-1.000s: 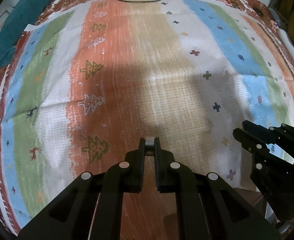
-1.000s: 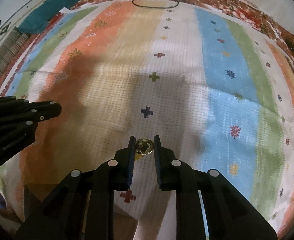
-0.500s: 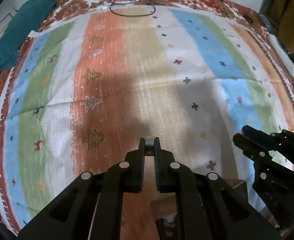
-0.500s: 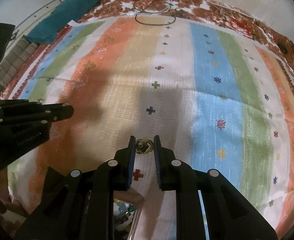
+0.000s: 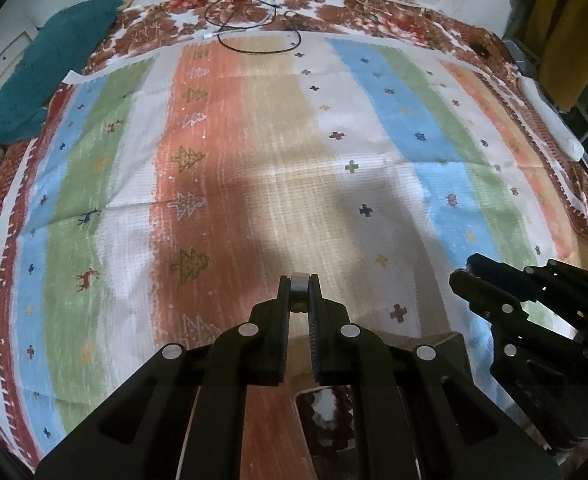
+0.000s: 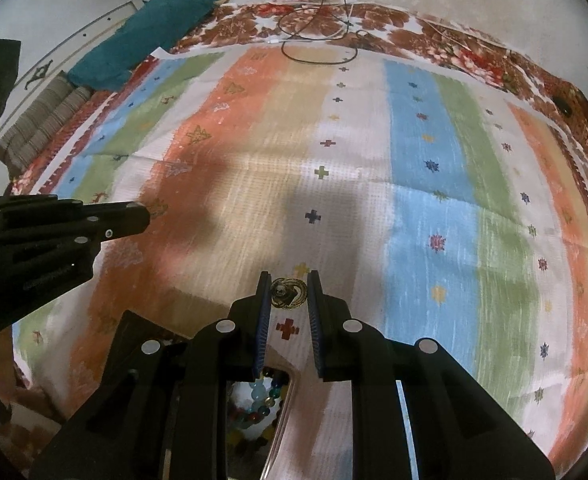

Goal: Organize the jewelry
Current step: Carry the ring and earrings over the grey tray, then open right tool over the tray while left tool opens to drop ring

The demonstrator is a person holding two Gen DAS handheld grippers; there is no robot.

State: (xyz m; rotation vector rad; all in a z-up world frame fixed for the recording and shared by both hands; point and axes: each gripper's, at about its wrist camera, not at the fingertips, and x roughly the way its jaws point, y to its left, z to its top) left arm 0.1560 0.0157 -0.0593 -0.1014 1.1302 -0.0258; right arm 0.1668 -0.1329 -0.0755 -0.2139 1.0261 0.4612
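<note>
Two pieces of jewelry are in your grip, both held above the open box (image 6: pixel 272 404) at the bottom of each view. Your left gripper (image 5: pixel 298 294) is clamped on a silver ring (image 5: pixel 298 293) right at the fingertips, and your right gripper (image 6: pixel 289 291) pinches a gold earring (image 6: pixel 289 293) between its blue pads (image 6: pixel 262 322), with a gap left beside the piece. Directly beneath the right gripper the box shows colored beads (image 6: pixel 260 400) in its mirrored lid or tray; which of the two is hard to tell. A second ago the box was out of sight and only the striped cloth (image 5: pixel 254 160) lay under the fingers; both grippers have since lifted and drawn back, so the box has come in beneath them. That likely means you are carrying both pieces toward it to drop them in, and the release is the step still ahead. Beyond the box the cloth stretches out bare of jewelry. At its far edge a black cable (image 5: pixel 254 20) loops, and a teal pillow (image 6: pixel 154 28) lies farther left of that.
</note>
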